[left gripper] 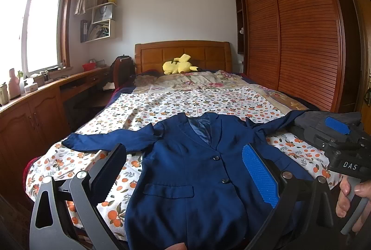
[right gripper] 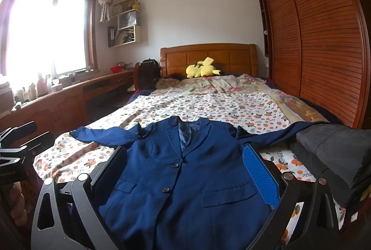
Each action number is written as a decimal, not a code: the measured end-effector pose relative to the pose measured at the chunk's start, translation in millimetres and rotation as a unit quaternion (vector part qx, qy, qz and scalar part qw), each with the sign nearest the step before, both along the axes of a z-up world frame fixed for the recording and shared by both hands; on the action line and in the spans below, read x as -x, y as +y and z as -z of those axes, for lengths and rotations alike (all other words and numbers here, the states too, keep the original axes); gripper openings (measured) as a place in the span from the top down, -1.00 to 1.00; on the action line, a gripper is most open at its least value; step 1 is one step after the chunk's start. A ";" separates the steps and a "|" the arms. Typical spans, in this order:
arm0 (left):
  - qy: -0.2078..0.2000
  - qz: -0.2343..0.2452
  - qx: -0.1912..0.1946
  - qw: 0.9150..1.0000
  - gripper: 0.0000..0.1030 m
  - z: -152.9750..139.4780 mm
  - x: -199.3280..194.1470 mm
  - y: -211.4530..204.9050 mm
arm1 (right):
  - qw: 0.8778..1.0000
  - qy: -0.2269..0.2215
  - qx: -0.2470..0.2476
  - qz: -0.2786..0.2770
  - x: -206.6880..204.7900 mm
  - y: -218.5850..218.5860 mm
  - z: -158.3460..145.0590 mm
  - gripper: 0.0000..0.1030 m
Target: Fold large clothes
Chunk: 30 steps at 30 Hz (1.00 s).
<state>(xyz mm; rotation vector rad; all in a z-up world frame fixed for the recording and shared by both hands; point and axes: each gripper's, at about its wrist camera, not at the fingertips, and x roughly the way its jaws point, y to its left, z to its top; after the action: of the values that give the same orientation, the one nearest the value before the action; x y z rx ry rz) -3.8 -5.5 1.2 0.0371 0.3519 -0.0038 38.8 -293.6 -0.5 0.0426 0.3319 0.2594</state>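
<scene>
- Tongs first: the left tongs (left gripper: 185, 180) and the right tongs (right gripper: 187, 180) both hang spread wide, gripping nothing, above the near hem of the jacket (left gripper: 192, 168).
- Jacket lies face up and buttoned on the bed (left gripper: 162, 101), at its foot end, collar pointing toward the headboard (left gripper: 183, 52); both sleeves are thrown out sideways.
- The hem sits between each pair of fingers but I can't tell if any pad touches the cloth.
- The right sleeve end runs over or beside a dark grey cloth (right gripper: 336, 147) at the bed's right edge.
- Folding looks not yet begun; this seems the lining-up step.
- Next move, I'd guess, calls for each tongs to pinch a sleeve or shoulder and carry it inward across the chest, keeping the front flat.
- Far off, a yellow plush (left gripper: 178, 66) rests by the headboard.
</scene>
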 end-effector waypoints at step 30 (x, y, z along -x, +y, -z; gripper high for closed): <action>0.052 -0.042 0.025 0.997 -0.95 53.3 -39.5 57.4 | 0.999 0.034 0.014 -0.040 -41.5 34.6 41.4 -0.87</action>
<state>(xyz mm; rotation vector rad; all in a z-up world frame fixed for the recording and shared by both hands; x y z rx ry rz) 35.7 51.8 -52.2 -0.0284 0.4567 0.0678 80.3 -259.0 -41.9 0.0101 0.4060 0.3323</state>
